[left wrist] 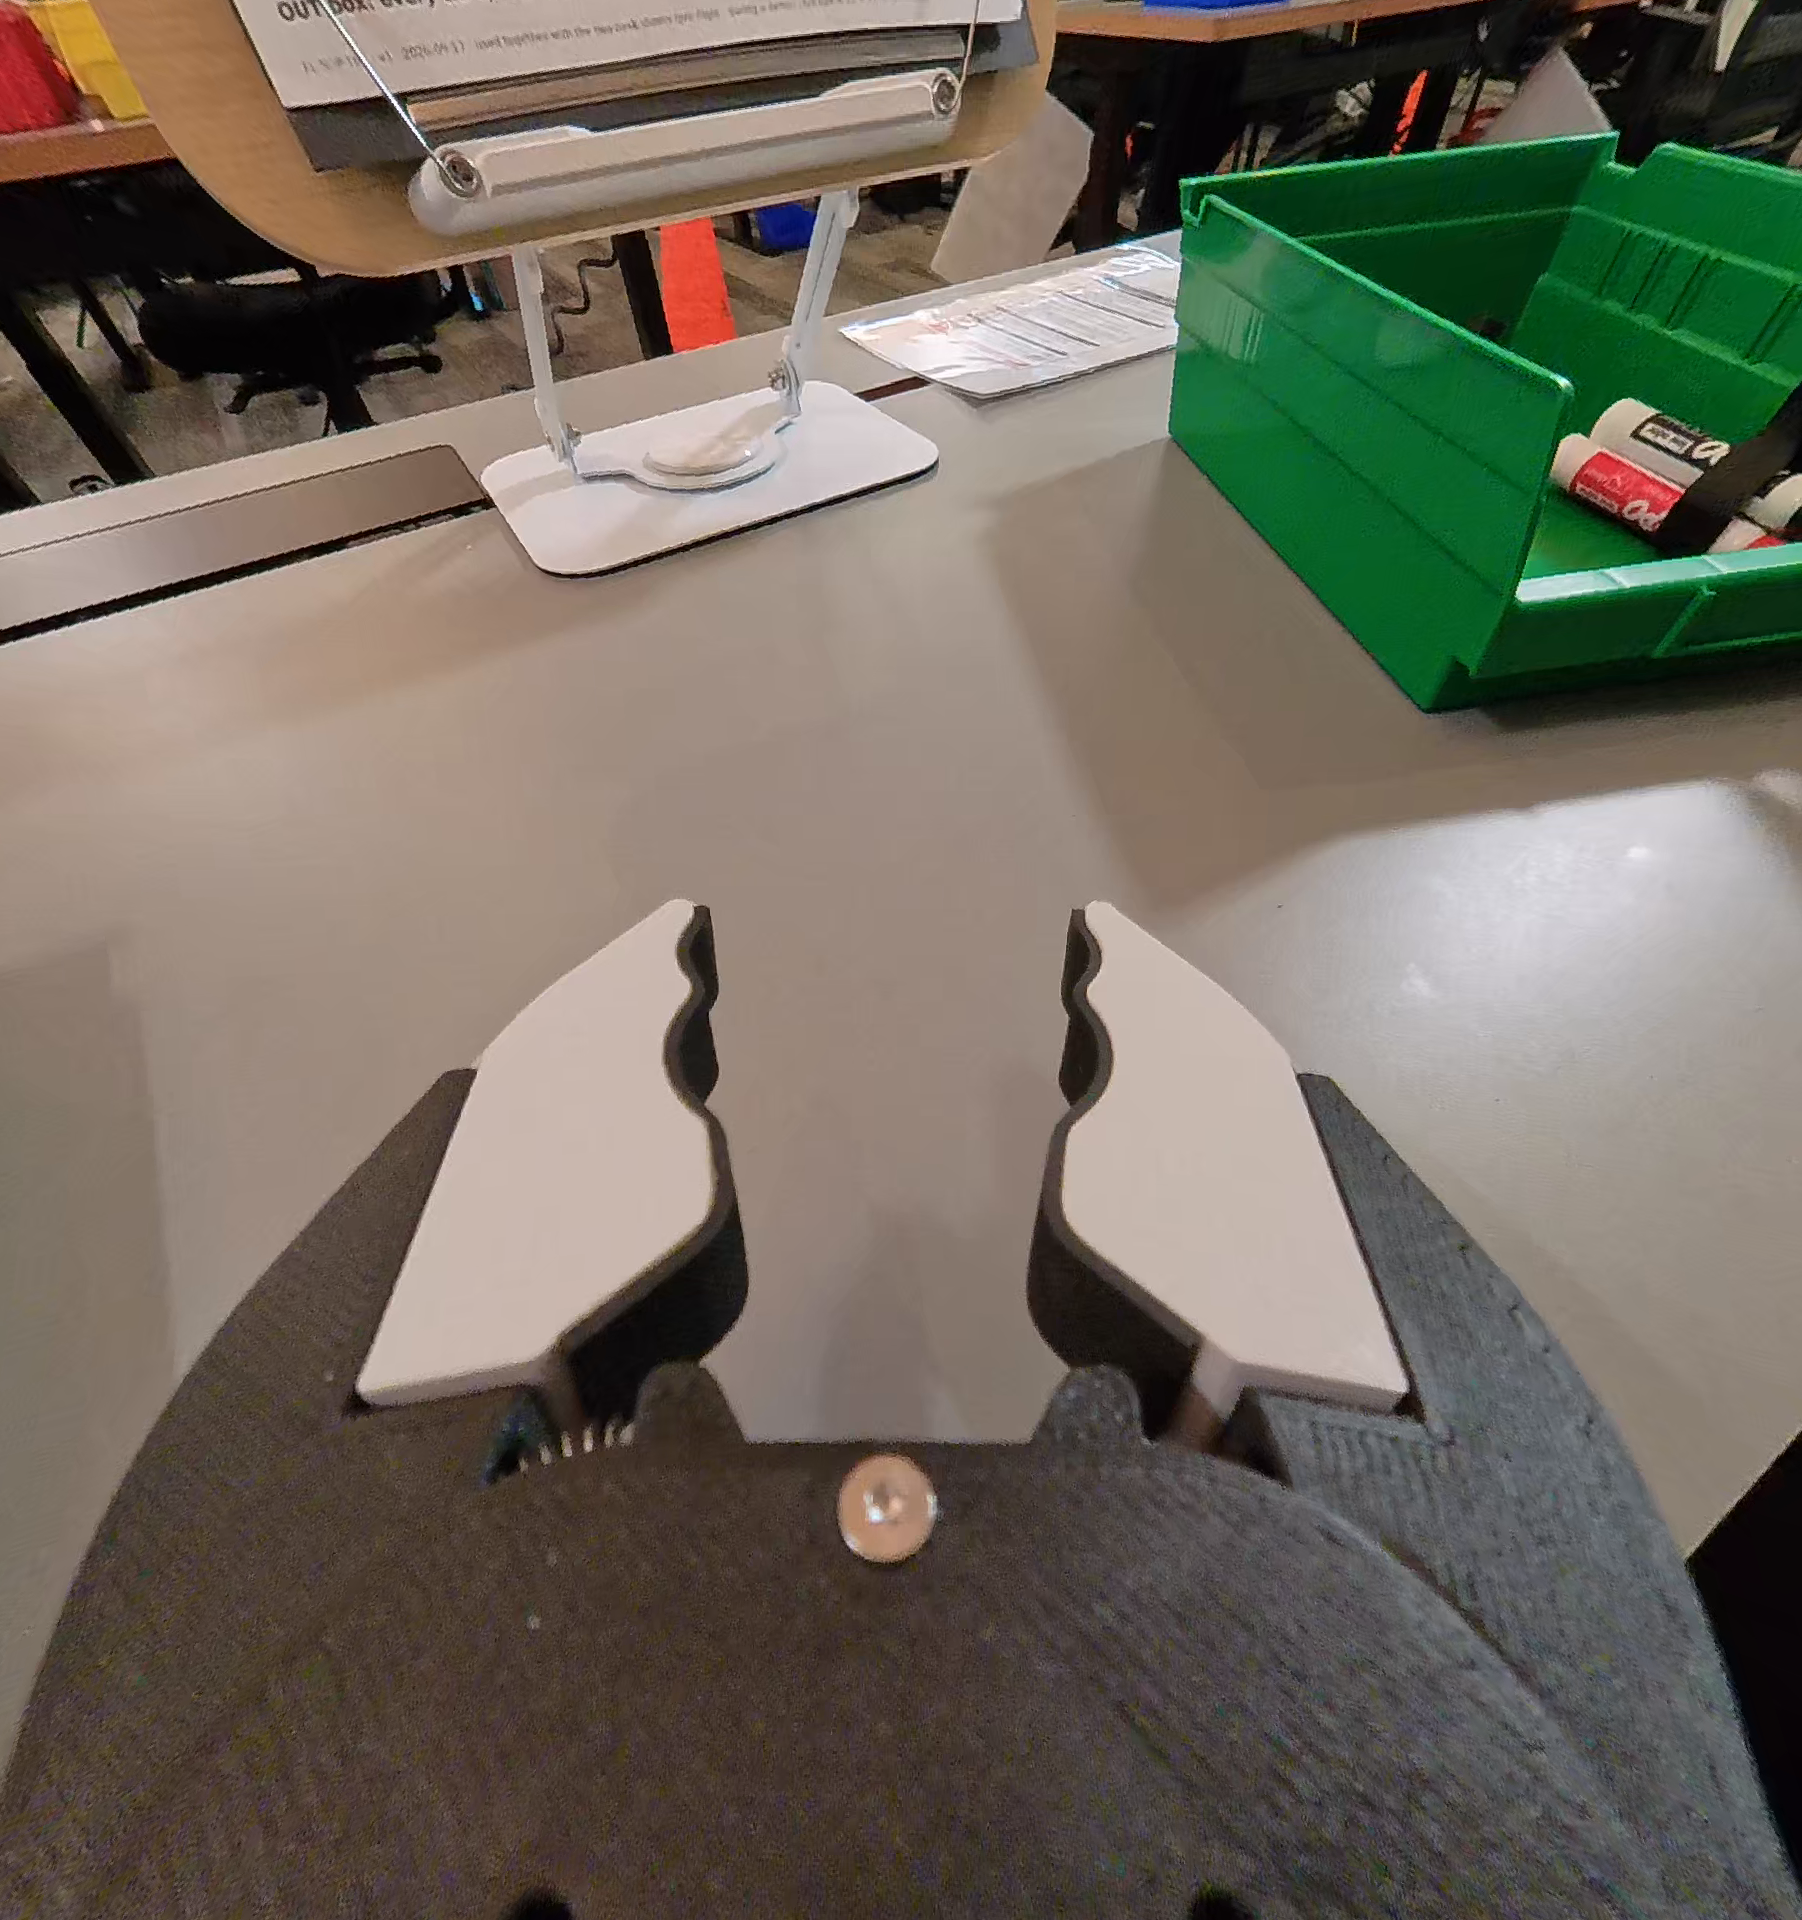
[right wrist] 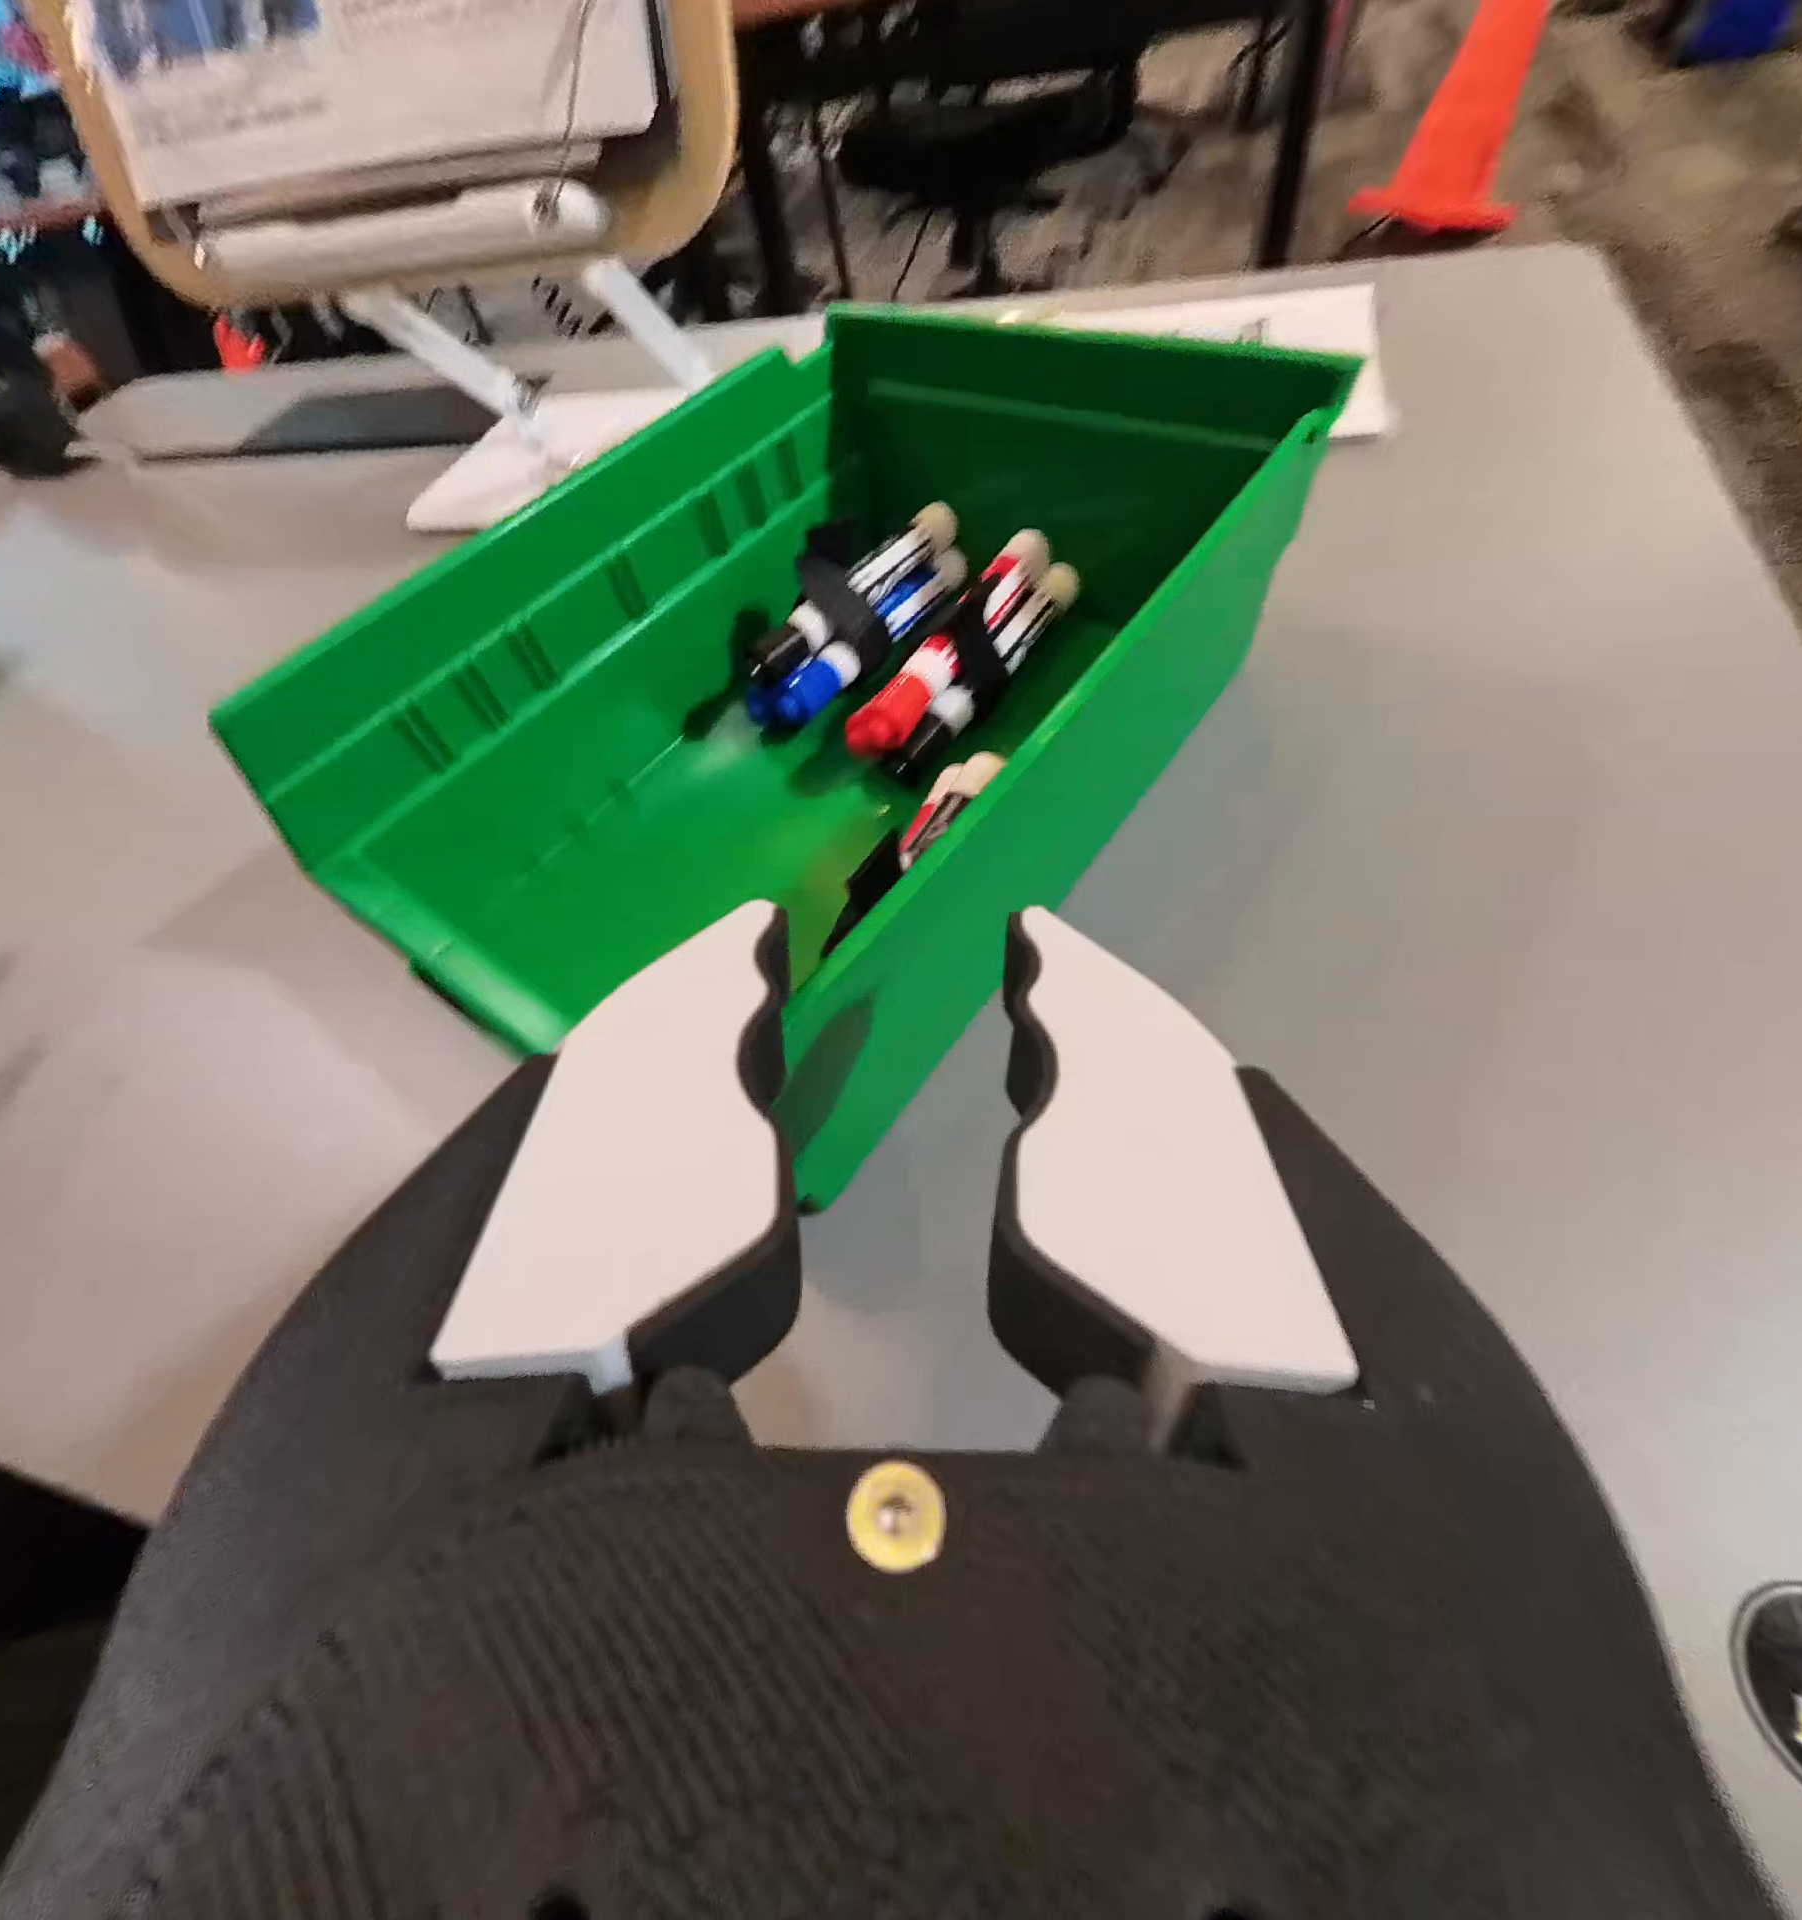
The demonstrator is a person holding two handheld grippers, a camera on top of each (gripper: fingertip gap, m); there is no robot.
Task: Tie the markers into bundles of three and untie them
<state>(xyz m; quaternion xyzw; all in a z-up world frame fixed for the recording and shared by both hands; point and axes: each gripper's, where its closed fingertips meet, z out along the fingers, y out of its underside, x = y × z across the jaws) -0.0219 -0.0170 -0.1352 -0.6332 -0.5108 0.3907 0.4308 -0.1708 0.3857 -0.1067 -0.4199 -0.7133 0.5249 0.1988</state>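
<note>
Hovering over bare grey tabletop [left wrist: 876,727], left gripper [left wrist: 889,914] has fingers apart and empty; green bin [left wrist: 1375,436] sits well off to its right. Right gripper [right wrist: 889,920], fingers apart and empty, hangs over the bin's [right wrist: 980,1018] near corner and side wall. Banded marker bundles [right wrist: 938,644] lie inside. Document stand [left wrist: 710,468] sits at the far edge.

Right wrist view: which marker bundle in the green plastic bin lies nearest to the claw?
The partly hidden bundle against the green plastic bin's near wall, just beyond the open right claw; the blue-capped and red-capped bundles lie farther.
</note>
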